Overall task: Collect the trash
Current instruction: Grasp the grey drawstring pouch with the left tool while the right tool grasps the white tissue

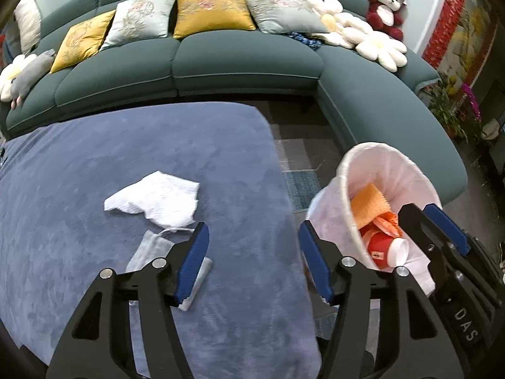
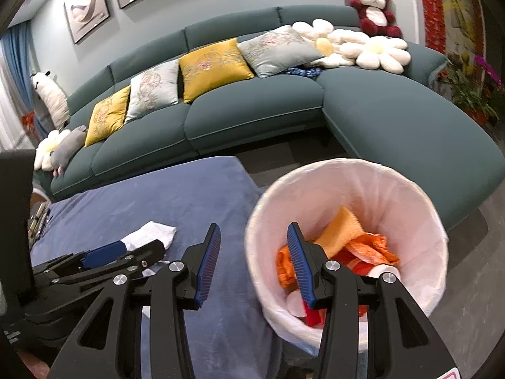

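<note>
A crumpled white tissue (image 1: 156,201) and a grey face mask (image 1: 151,251) lie on the blue-covered table (image 1: 94,173). My left gripper (image 1: 254,262) is open and empty above the table, its left finger over the mask's edge. A white-lined trash bin (image 2: 347,183) stands right of the table, holding orange wrappers (image 2: 369,246), an orange cloth (image 2: 337,230) and a red paper cup (image 1: 383,248). My right gripper (image 2: 252,268) is open and empty, its right finger over the bin's mouth. The bin (image 1: 391,170) and the right gripper (image 1: 438,230) also show in the left wrist view.
A long green sofa (image 1: 240,60) with yellow and grey cushions curves behind the table and around the bin. Flower pillows (image 1: 375,44) and a red plush toy (image 1: 386,6) sit at its right end. Potted plants (image 1: 454,107) stand far right. Dark tiled floor lies between table and sofa.
</note>
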Tool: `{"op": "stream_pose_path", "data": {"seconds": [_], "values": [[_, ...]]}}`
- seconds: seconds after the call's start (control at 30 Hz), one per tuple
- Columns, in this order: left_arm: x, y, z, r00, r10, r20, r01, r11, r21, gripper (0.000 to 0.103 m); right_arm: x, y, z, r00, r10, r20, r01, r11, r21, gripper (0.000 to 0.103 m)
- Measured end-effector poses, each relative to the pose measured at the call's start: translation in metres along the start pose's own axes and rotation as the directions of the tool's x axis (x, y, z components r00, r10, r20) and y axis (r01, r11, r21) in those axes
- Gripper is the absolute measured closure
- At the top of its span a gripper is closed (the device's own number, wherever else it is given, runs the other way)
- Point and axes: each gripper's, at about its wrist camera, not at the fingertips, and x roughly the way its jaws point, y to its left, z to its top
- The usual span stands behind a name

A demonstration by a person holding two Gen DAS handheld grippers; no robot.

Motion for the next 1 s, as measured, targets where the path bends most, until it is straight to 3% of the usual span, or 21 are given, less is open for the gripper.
{"op": "stream_pose_path", "data": {"seconds": [0.2,0.27,0.67,1.0], "values": [[0.008,0.03,-0.009,0.999,0.034,-0.019,-0.035,0.999,-0.041,0.038,0.012,0.028,-0.001,0.999,0.029,-0.024,-0.03,0.999,-0.041,0.06],[0.012,0.042,-0.013,0.998,0.049,-0.032,-0.051,0.997,-0.062,0.03,0.018,0.038,-0.003,0.999,0.038,-0.035,-0.04,0.998,-0.057,0.059],[0.045,0.108,-0.045,0.987,0.095,-0.133,-0.116,0.981,-0.153,0.03,0.066,0.091,-0.018,0.988,0.087,-0.129,-0.103,0.987,-0.125,0.059],[0.08,0.139,-0.052,0.978,0.081,-0.192,-0.119,0.973,-0.196,0.031,0.113,0.122,-0.028,0.973,0.108,-0.206,-0.142,0.977,-0.157,0.059]]}}
